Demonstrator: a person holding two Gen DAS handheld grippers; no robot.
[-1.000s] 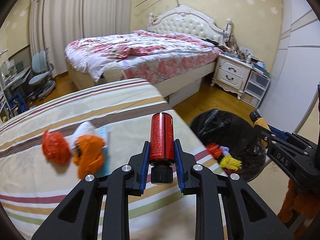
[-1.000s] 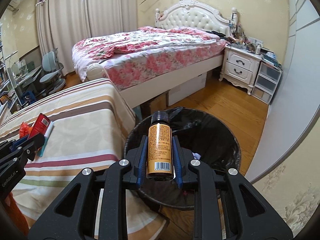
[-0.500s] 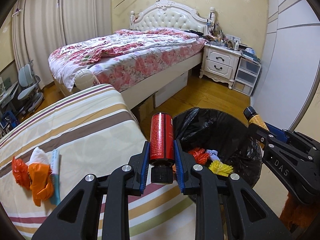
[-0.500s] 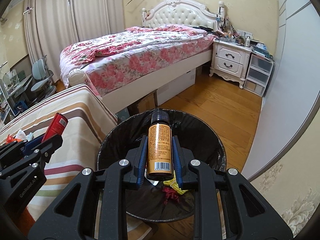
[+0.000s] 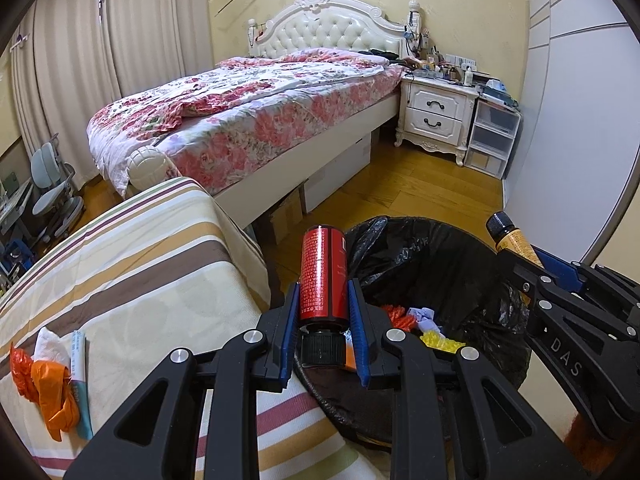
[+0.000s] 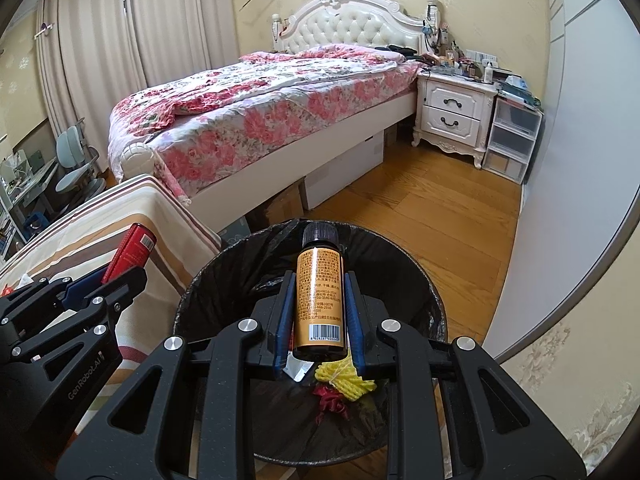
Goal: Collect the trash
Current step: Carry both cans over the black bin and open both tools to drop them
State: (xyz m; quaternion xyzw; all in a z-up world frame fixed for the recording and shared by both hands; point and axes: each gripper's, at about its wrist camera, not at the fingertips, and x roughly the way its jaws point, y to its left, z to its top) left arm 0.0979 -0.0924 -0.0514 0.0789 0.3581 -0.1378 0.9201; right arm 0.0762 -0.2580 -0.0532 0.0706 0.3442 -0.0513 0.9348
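A small red cylindrical bottle with a black screw cap (image 5: pixel 323 276) sits cap-end nearest the camera, pinched between blue pads above the near rim of a round bin lined with a black plastic bag (image 5: pixel 404 248). A small amber-labelled bottle with a black cap and a barcode (image 6: pixel 319 300) is held cap-forward over the bin's mouth. Inside lie yellow, red and pale scraps (image 6: pixel 344 380), perhaps wrappers, while orange and white crumpled litter (image 5: pixel 48 372) rests on the striped worktop cloth.
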